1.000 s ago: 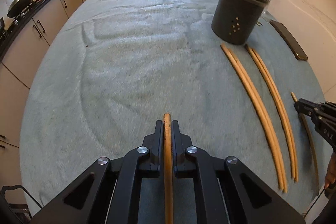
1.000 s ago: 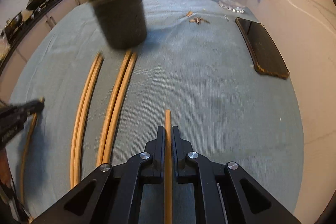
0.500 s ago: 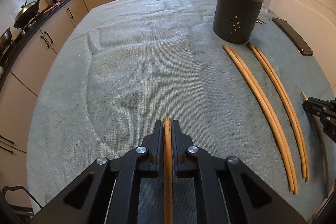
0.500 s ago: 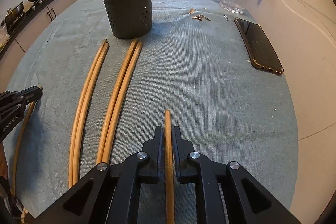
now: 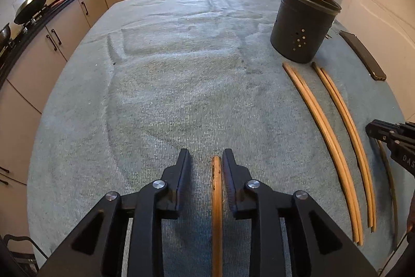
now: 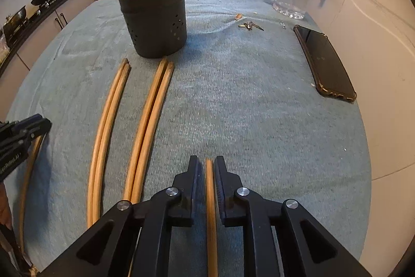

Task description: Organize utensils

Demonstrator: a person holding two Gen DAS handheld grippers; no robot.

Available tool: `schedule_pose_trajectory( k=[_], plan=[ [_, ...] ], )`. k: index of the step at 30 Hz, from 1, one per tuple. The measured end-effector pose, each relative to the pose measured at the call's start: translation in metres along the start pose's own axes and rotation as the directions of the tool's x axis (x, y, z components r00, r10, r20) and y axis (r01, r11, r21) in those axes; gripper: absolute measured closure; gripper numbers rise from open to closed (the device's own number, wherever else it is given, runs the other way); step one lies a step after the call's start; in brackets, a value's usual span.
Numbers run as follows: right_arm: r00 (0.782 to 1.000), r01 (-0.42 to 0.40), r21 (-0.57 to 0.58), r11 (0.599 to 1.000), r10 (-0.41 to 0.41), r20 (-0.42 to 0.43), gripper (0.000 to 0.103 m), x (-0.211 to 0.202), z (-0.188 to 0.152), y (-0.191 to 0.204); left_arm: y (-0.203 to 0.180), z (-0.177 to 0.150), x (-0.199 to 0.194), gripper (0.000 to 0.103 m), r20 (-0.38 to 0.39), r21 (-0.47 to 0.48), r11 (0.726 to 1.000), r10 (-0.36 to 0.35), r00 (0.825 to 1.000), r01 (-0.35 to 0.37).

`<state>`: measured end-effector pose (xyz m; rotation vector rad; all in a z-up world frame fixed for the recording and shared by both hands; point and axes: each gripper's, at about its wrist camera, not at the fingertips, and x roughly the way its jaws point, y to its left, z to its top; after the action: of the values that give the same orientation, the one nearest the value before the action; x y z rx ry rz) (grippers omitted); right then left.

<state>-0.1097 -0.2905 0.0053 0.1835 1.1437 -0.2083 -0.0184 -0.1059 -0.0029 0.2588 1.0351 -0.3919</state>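
The dark holder [image 6: 155, 22] stands upper left on the grey cloth [image 6: 246, 108]. Below it lie two chopstick pairs [image 6: 145, 126], running bottom to top. Both the left gripper [image 5: 206, 162] and right gripper [image 6: 206, 165] are opening, each unclenched around one lengthwise chopstick [image 6: 210, 212] between its jaws.

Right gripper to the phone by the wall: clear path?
Probably yes. Only bare cloth lies between the right gripper and the phone; its jaws are opening off a chopstick.
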Motion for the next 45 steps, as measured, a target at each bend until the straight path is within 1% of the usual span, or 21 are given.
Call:
schedule_pose_trajectory(
  k=[4,7,11,12,14,15,18,22,27,30,32,34,36,37,38,39,40,41,44,45],
  plan=[
    [1.000,-0.005,-0.007,1.000,0.005,-0.020,0.089,0.004,0.009,0.001,-0.001,0.006,0.004,0.078,-0.012,0.020,1.000,-0.005,1.000,0.005],
    [0.999,-0.005,-0.026,1.000,0.004,-0.036,0.089,0.007,0.015,0.003,-0.005,0.009,0.006,0.078,-0.015,0.055,0.998,-0.003,1.000,0.004],
    [0.998,-0.025,-0.028,0.999,0.023,-0.060,0.089,0.012,0.024,0.002,-0.009,0.012,0.008,0.078,-0.020,0.095,0.995,-0.010,1.000,0.012],
    [0.998,-0.029,-0.026,0.999,0.027,-0.064,0.089,0.012,0.025,0.002,-0.009,0.013,0.009,0.081,-0.023,0.100,0.995,-0.014,1.000,0.017],
    [0.997,-0.036,-0.020,0.999,0.034,-0.062,0.093,0.014,0.028,0.002,-0.007,0.014,0.009,0.101,-0.031,0.094,0.995,-0.036,0.999,0.039],
    [0.998,-0.033,-0.020,0.999,0.032,-0.057,0.096,0.014,0.029,0.002,-0.006,0.014,0.009,0.103,-0.033,0.083,0.996,-0.031,0.999,0.033],
    [0.998,-0.059,-0.003,0.998,0.059,-0.029,0.102,0.014,0.027,-0.002,-0.002,0.011,0.003,0.103,-0.022,0.027,0.998,-0.060,0.998,0.060],
    [0.992,-0.124,0.051,0.991,0.122,0.030,0.102,0.005,0.021,-0.013,-0.002,0.005,-0.017,0.103,0.041,0.018,0.998,-0.064,0.997,0.063],
    [0.979,-0.169,0.058,0.984,0.161,0.124,0.102,-0.021,0.019,-0.013,0.001,0.009,-0.052,0.103,0.139,-0.014,0.994,-0.108,0.984,0.111],
    [0.966,-0.199,0.056,0.978,0.186,0.180,0.102,-0.039,0.017,-0.013,0.003,0.011,-0.066,0.103,0.172,-0.031,0.991,-0.124,0.977,0.132],
    [0.960,-0.209,0.052,0.977,0.194,0.201,0.102,-0.047,0.015,-0.013,0.006,0.012,-0.072,0.103,0.181,-0.038,0.989,-0.133,0.975,0.142],
    [0.960,-0.208,0.050,0.977,0.194,0.203,0.102,-0.048,0.014,-0.015,0.009,0.011,-0.073,0.103,0.179,-0.044,0.990,-0.128,0.975,0.138],
    [0.970,-0.167,0.021,0.986,0.160,0.185,0.102,-0.044,0.012,-0.014,0.010,0.010,-0.064,0.103,0.125,-0.047,0.993,-0.105,0.987,0.112],
    [0.974,-0.154,0.010,0.988,0.150,0.172,0.095,-0.042,0.009,-0.014,0.010,0.008,-0.057,0.100,0.088,-0.046,0.993,-0.100,0.991,0.105],
    [0.980,-0.142,0.005,0.990,0.140,0.144,0.088,-0.037,0.007,-0.015,0.008,0.006,-0.048,0.095,0.040,-0.033,0.994,-0.102,0.994,0.103],
    [0.983,-0.138,0.003,0.990,0.137,0.120,0.067,-0.034,0.004,-0.015,0.006,0.003,-0.042,0.082,0.010,-0.022,0.995,-0.101,0.995,0.101],
    [0.985,-0.135,-0.002,0.991,0.134,0.105,0.059,-0.032,0.001,-0.016,0.005,-0.002,-0.037,0.068,-0.010,-0.012,0.996,-0.093,0.996,0.093],
    [0.989,-0.119,-0.019,0.993,0.120,0.092,0.059,-0.030,-0.003,-0.015,0.004,-0.007,-0.031,0.064,-0.024,0.003,0.997,-0.078,0.997,0.078],
    [0.996,-0.081,-0.058,0.995,0.082,0.024,0.059,-0.021,-0.013,-0.012,-0.001,-0.013,-0.019,0.064,-0.052,0.047,0.998,-0.040,0.998,0.042],
    [0.997,-0.073,-0.063,0.995,0.073,0.001,0.061,-0.017,-0.016,-0.012,-0.002,-0.013,-0.014,0.064,-0.064,0.056,0.998,-0.028,0.998,0.032]
  ],
)
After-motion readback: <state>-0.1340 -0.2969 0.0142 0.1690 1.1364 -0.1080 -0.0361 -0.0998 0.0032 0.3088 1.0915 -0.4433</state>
